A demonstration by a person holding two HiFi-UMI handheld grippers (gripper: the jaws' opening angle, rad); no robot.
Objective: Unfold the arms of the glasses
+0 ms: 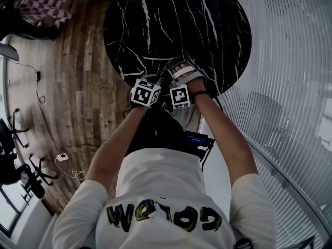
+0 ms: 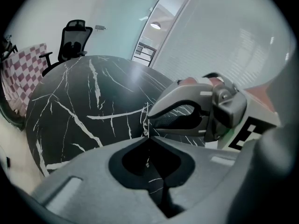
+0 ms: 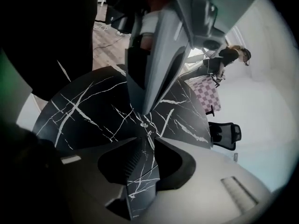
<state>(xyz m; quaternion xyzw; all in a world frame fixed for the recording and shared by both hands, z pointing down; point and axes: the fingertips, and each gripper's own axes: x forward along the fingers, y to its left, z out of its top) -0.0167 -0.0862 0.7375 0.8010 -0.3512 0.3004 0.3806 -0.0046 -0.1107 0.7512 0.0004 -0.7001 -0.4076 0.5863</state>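
Glasses barely legible, jaws masked from above

The glasses (image 2: 145, 118) show only as a hair-thin wire with a tiny bead at the closed tips of the left gripper (image 2: 147, 136); which part of them it is cannot be told. At the right gripper (image 3: 145, 135) a small glint sits by the parted tips, and whether the pads press on it is unclear. In the head view, marker cubes (image 1: 146, 92) and the right hand (image 1: 185, 75) at the table's (image 1: 155, 14) near edge cover both sets of jaws; its far edge runs off the top.
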